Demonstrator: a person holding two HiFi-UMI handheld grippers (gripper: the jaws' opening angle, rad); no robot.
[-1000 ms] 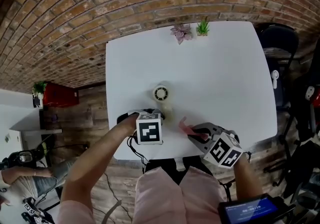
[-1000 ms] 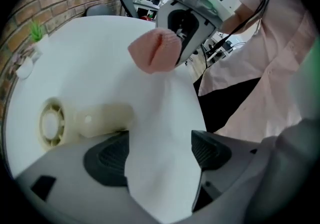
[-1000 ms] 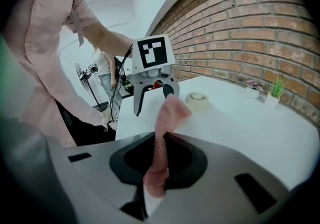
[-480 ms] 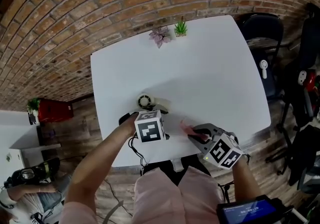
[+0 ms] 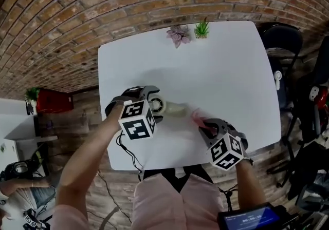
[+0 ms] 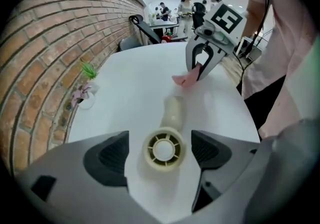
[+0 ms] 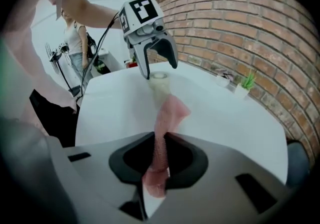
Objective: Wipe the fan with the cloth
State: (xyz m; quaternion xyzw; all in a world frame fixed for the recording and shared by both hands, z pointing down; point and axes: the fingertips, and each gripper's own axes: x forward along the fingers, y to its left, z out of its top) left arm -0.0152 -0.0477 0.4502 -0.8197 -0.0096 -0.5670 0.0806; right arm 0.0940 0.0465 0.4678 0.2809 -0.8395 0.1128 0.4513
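A small cream hand fan (image 5: 158, 104) lies on the white table (image 5: 221, 64), its handle pointing right. My left gripper (image 5: 152, 103) stands open over the fan's round head (image 6: 164, 150), one jaw on each side, not touching it. To the fan's right my right gripper (image 5: 208, 127) holds a pink cloth (image 5: 197, 116). In the right gripper view the cloth (image 7: 169, 110) hangs forward from the pads toward the fan (image 7: 160, 82). That gripper's (image 7: 159, 157) jaws are opening slightly, with the pads still pressing on the cloth. The left gripper view shows the right gripper (image 6: 202, 65) and cloth (image 6: 185, 79) just past the fan handle.
Two small potted plants (image 5: 178, 34) (image 5: 201, 30) stand at the table's far edge by the brick wall. A black chair (image 5: 284, 44) is at the right, and a red box (image 5: 53, 101) sits on the floor to the left. People stand far behind in the room.
My left gripper has moved from the table's front edge up and left to straddle the fan's head. The right gripper with the cloth has shifted a little toward the fan handle.
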